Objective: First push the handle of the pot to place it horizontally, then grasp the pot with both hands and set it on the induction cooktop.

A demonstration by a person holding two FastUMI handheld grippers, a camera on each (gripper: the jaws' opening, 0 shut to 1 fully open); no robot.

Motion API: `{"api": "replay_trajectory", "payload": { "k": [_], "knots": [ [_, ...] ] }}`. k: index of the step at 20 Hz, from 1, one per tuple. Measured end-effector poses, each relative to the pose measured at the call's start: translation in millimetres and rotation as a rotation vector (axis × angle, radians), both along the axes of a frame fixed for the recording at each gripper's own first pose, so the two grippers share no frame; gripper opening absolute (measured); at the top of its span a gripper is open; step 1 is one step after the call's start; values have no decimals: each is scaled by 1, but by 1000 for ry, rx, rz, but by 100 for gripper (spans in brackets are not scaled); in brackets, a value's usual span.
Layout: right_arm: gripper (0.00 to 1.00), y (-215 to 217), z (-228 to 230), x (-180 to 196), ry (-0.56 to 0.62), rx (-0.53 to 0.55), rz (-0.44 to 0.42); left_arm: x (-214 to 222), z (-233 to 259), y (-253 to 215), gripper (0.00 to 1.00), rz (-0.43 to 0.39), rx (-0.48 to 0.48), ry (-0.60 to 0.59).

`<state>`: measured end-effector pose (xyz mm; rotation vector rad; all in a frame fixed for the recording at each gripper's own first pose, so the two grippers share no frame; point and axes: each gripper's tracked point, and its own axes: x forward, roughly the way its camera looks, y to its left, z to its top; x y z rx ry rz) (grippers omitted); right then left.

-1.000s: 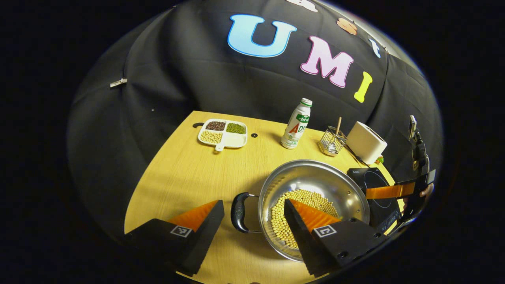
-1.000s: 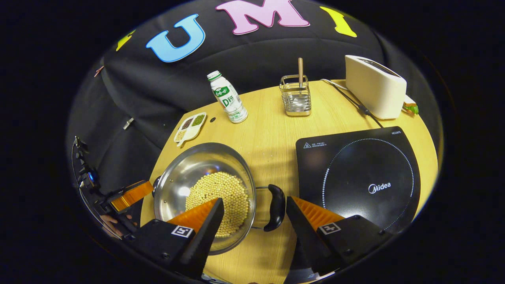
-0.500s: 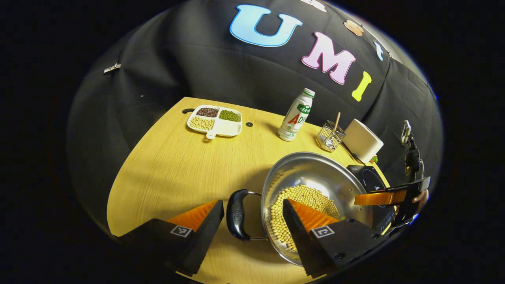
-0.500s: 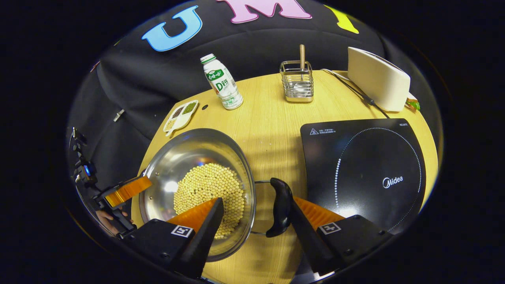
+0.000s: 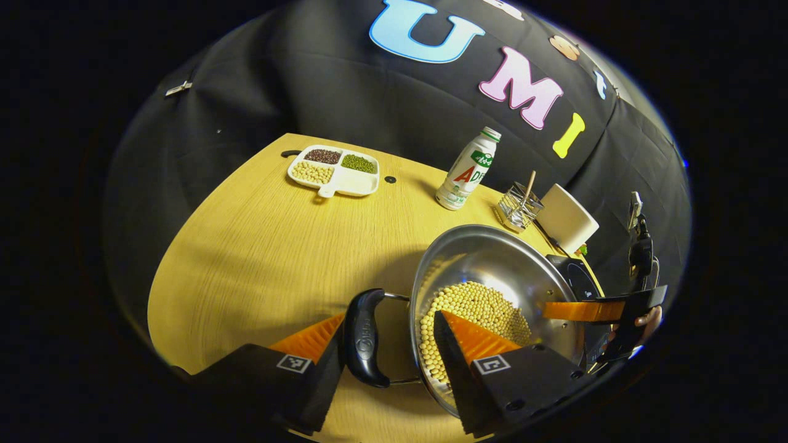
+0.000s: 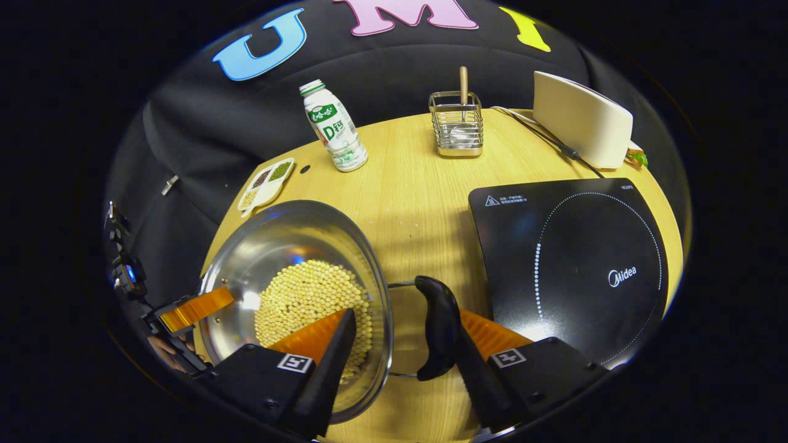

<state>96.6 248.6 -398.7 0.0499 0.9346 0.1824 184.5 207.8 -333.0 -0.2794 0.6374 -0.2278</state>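
**Pot between two claws, beside the cooktop**

Pot (image 6: 295,295) of steel sits on the wooden bench (image 5: 258,246), holding a heap of pale yellow beans (image 6: 305,298), with the black induction cooktop (image 6: 572,264) just to its right in the right gripper view (the two are apart, with a strip of bare wood between them). The left claw (image 5: 385,354) is spread wide around the pot's left side: its outer finger touches the black loop handle (image 5: 363,338), its inner finger reaches over the rim above the beans. The right claw (image 6: 400,344) is likewise wide, straddling the opposite rim; one finger lies over the beans and the other sits against the far side of the right handle (image 6: 438,326). Whether either pair presses firmly I cannot tell.

Toward the back of the bench stand a white bottle (image 6: 332,126), a wire holder (image 6: 457,126) with a wooden stick in it, and a cream toaster (image 6: 582,126). A divided dish (image 5: 333,171) of beans lies at the far left corner.
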Motion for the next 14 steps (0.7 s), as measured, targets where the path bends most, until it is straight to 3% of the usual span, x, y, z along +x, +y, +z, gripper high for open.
{"api": "replay_trajectory", "payload": {
  "k": [1, 2, 4, 5, 6, 10, 14],
  "knots": [
    [77, -1, -2, -2, -1, -4, -4, 0, -1, 1, 77, 6, -5, 2],
    [79, -3, -4, -1, -6, -20, -10, -1, -3, 1, 73, 11, -11, 4],
    [73, -8, -3, 2, -32, -35, -22, -3, -6, 3, 64, 27, -14, 9],
    [59, -9, -4, 3, -41, -44, -31, -2, -6, 6, 62, 36, -13, 6],
    [64, -8, -12, 8, -54, -42, -38, -3, -5, 7, 61, 45, -14, 6],
    [60, -7, -2, 1, -82, -46, -31, 2, -3, 10, 56, 105, -23, -13],
    [57, -7, -1, 1, -98, -48, -40, -2, -3, 10, 53, 105, -9, -8]
  ]
}}
